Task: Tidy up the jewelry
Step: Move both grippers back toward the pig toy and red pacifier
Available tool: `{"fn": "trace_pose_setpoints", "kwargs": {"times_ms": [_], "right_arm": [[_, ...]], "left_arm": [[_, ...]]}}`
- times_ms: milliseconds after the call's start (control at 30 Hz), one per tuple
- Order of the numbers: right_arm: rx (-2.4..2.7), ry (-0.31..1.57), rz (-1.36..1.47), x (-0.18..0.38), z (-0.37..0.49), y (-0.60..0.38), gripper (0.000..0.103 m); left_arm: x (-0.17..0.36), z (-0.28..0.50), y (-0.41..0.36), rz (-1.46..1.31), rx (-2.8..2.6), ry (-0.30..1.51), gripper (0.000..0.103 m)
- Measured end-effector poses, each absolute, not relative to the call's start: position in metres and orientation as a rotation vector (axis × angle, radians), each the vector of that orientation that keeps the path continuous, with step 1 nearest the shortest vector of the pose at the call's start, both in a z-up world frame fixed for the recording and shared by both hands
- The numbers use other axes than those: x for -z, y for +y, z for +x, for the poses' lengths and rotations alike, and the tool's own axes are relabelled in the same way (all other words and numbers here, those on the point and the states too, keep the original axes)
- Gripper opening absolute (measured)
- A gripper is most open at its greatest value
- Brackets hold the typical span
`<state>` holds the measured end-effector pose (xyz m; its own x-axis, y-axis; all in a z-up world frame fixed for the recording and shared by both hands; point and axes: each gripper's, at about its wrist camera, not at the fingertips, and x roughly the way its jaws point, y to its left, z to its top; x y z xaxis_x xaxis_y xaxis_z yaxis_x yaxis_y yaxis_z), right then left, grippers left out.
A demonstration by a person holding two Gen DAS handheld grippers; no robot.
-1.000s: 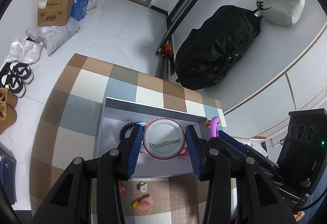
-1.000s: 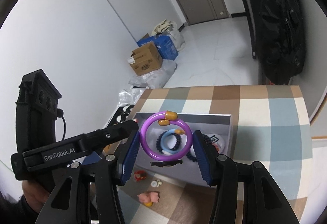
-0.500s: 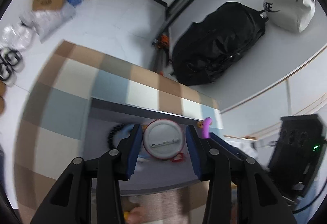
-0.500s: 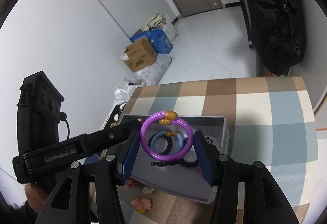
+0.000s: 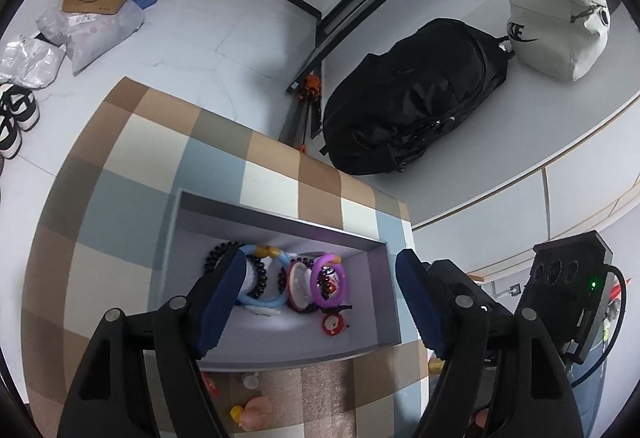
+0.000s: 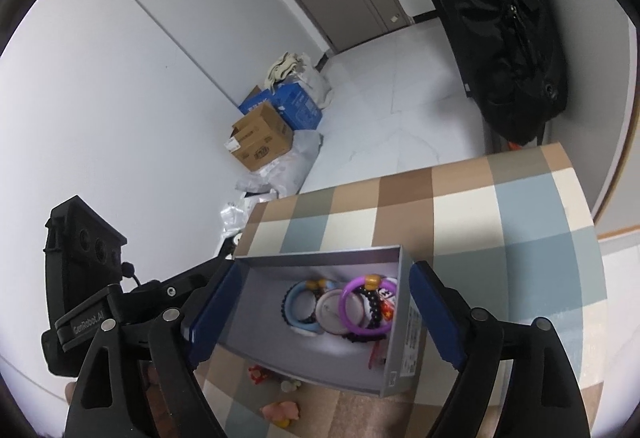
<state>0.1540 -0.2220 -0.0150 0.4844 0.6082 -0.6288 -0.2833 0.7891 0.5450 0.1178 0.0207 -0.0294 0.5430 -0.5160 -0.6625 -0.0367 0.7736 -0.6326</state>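
The left claw (image 5: 318,302) no longer grips the round badge (image 5: 298,284), which now lies in the grey box (image 5: 280,216), apparently tilted. The right claw (image 6: 320,308) has let go of the purple ring (image 6: 366,306), now resting beside it. Both claws' jaws are opening, nothing between them.

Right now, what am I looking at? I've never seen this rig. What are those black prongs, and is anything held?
No robot arm: a person holds two hand grippers, each with a fisheye camera looking along its blue-padded fingers. One picture comes from the left gripper, the other from the right gripper. Both hang over a grey box on a checked tablecloth. In the box lie a purple ring, a light blue ring, a round badge and dark beaded bracelets. Both pairs of jaws are opening and hold nothing. Small trinkets lie outside.
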Motion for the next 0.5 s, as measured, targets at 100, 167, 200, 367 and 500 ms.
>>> {"fn": "trace_pose_setpoints", "kwargs": {"times_ms": [100,167,200,367,500], "right_arm": [[-0.563,0.908,0.382,0.013,0.151,-0.221,0.088],[-0.561,0.900,0.368,0.012,0.148,-0.220,0.091],[-0.560,0.898,0.362,0.011,0.147,-0.219,0.091],[-0.562,0.893,0.342,0.010,0.141,-0.216,0.092],[-0.564,0.886,0.324,0.009,0.136,-0.213,0.093]], "left_arm": [[0.029,0.115,0.024,-0.624,0.280,0.966,0.073],[0.027,0.113,0.024,-0.601,0.264,0.961,0.073],[0.026,0.112,0.023,-0.588,0.259,0.959,0.073],[0.022,0.103,0.023,-0.514,0.219,0.942,0.074],[0.023,0.094,0.026,-0.487,0.195,0.937,0.074]]}}
